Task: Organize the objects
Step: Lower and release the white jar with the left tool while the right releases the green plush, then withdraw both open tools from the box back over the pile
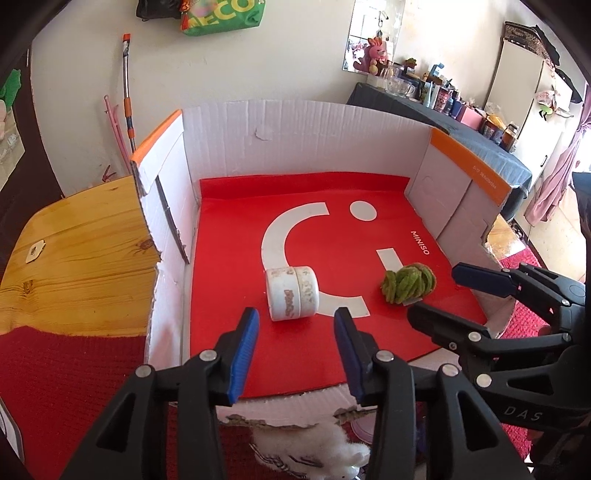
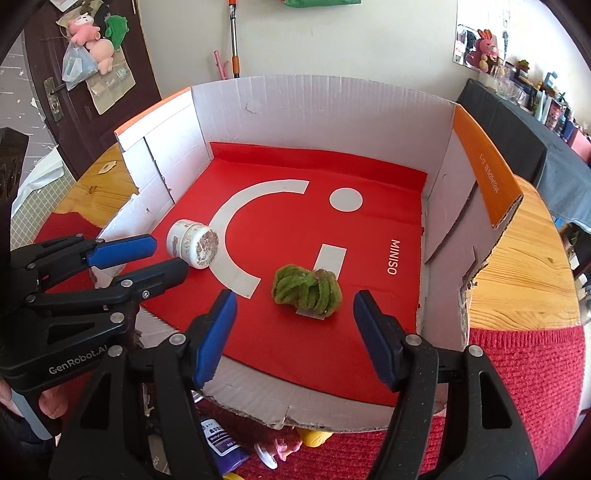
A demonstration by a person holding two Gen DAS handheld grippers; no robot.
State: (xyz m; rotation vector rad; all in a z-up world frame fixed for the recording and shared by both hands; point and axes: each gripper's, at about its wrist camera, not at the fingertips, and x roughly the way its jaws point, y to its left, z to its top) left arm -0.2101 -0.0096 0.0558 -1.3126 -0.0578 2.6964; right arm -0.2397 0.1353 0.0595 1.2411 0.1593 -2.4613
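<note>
The box liner (image 2: 295, 332) is red with a white smile mark — the box walls (image 2: 314, 110) white, edged orange. The jar (image 2: 192, 243) is white with brownish speckling; the yarn bundle (image 2: 306, 290) is mossy green.

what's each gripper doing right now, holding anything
left gripper: open, holding nothing, white jar just ahead.
right gripper: open, holding nothing, green yarn bundle just ahead.

Green hanging bag (image 1: 221, 16) cut off by top edge, lettering partly blurred. Jar (image 1: 291, 293) label smudged, unreadable. White fluffy thing (image 1: 332, 448) half hidden behind the left gripper's arms, cannot tell what. Purple tube (image 2: 221, 441) and small pink figure (image 2: 280, 448) partly hidden under box front wall (image 2: 258, 404). Far shelf items (image 1: 439, 94) too small to identify.
</note>
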